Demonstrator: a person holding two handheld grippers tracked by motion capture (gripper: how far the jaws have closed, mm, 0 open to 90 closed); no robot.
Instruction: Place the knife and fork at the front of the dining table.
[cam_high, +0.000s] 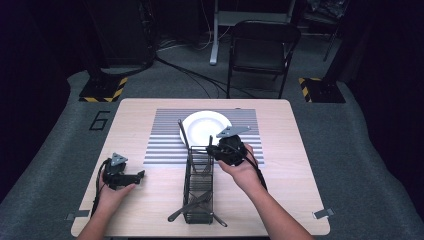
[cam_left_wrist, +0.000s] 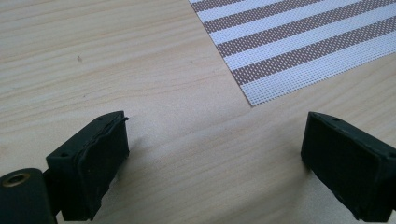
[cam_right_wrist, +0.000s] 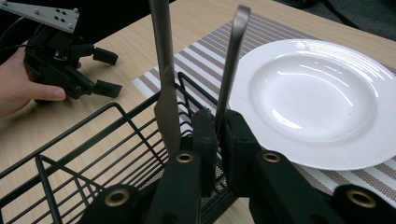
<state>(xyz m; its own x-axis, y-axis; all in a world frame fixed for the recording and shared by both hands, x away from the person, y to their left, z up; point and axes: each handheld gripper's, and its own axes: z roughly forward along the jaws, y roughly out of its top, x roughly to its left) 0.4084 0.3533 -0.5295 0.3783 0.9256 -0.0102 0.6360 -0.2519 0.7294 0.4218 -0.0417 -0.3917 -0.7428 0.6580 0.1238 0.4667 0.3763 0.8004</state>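
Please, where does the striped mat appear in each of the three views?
High view: mat at table centre, under the plate.
Left gripper view: upper right.
Right gripper view: behind the basket, under the plate.
Shared landmark: the mat's corner nearest the left gripper.

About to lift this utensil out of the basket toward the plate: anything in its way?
The right gripper is shut on the utensil handle. A second utensil stands close beside it; the basket rim lies before the plate.
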